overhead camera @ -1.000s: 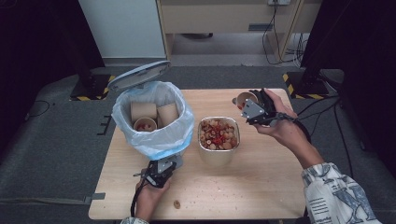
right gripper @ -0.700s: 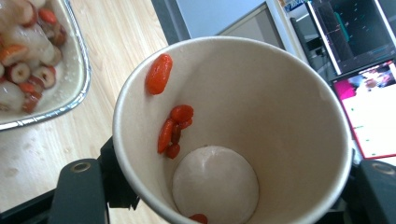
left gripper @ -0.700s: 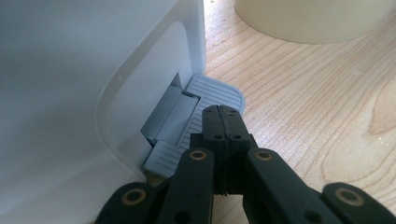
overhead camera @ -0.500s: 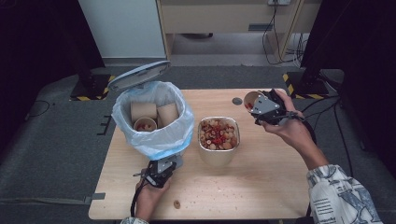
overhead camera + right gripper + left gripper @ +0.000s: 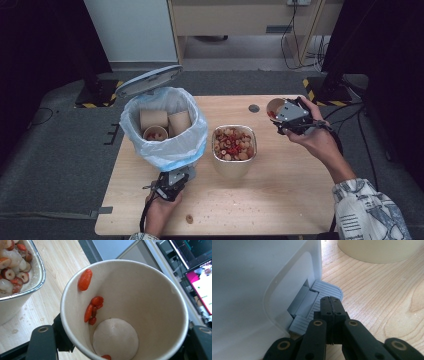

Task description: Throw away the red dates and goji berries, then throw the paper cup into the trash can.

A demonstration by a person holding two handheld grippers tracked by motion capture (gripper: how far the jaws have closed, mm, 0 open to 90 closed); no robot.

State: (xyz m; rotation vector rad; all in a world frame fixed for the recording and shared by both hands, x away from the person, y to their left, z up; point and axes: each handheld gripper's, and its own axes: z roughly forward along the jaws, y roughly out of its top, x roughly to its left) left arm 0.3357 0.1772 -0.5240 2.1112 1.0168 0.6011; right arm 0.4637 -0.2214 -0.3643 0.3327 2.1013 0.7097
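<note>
Nearest the table's front edge, a small brown crumb-like piece is seen lying on the pale wooden table, just right of the person's left hand. That hand holds the left gripper, whose black jaws are pressed fully together with nothing between them. In the left gripper view, the closed tips are seen resting on the ribbed grey foot pedal at the base of the white plastic pedal bin.

Farther back, the bin is seen from above, lined with a translucent pale blue bag. Three brown paper cups are seen inside it, and its grey lid is raised behind it. Just right of the bin, a rectangular foil tray is placed, filled with a mix of red and pale fruit pieces.

Toward the far right of the table, a brown paper cup is held above the table by the right gripper, tilted with its mouth turned toward the tray. The jaws are drawn narrow and clamped on the cup's wall. In the right gripper view, the cup's pale inside is shown with several red berries clinging to its wall, one close to the rim.

Beyond the cup, a small dark round disc is seen set in the table near its far edge.
</note>
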